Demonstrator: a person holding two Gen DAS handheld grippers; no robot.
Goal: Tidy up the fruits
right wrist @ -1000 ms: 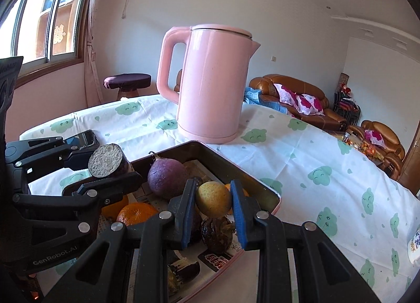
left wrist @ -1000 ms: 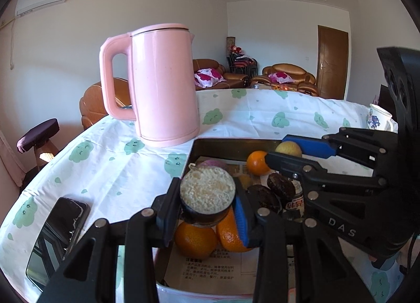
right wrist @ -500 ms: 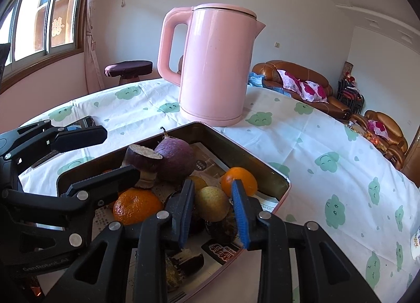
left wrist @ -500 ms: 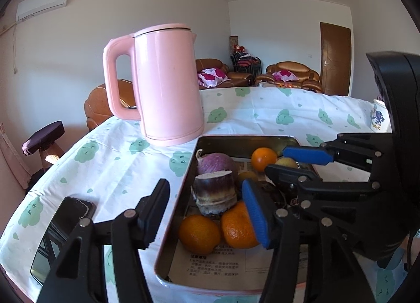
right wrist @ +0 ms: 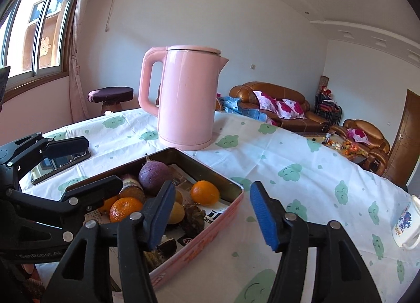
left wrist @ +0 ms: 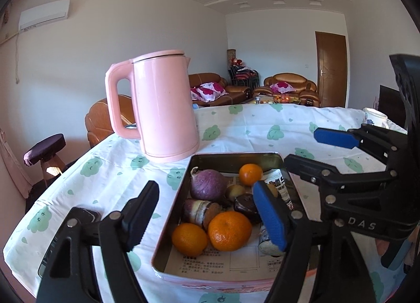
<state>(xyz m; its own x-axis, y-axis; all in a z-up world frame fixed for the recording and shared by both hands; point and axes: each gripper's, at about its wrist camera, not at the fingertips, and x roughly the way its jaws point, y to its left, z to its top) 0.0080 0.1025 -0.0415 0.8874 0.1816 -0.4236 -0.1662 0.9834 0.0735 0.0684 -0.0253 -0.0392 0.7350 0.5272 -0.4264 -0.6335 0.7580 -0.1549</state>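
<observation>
A pink tin tray (left wrist: 236, 157) on the tablecloth holds a cut purple yam piece (left wrist: 199, 209), a round purple root (left wrist: 207, 184), a small yellow fruit (right wrist: 176, 212), dark fruits and three oranges (left wrist: 229, 230). My left gripper (left wrist: 207, 213) hovers over the tray's near end with its jaws opening. The yam and oranges lie below it, untouched by the pads. My right gripper (right wrist: 214, 208) is over the tray's right rim (right wrist: 236, 190), jaws also opening, nothing between them. The yellow fruit rests in the tray beside its left pad (right wrist: 165, 203).
A tall pink kettle (left wrist: 162, 106) stands just behind the tray. A dark phone (right wrist: 60, 163) lies on the cloth to the tray's left. A printed mug (right wrist: 405, 224) sits near the table's right edge. Sofas and a stool stand beyond the table.
The left gripper let the cut yam piece go into the tray and opened. The right gripper released the yellow fruit there and opened. Both drew back and rose slightly.
</observation>
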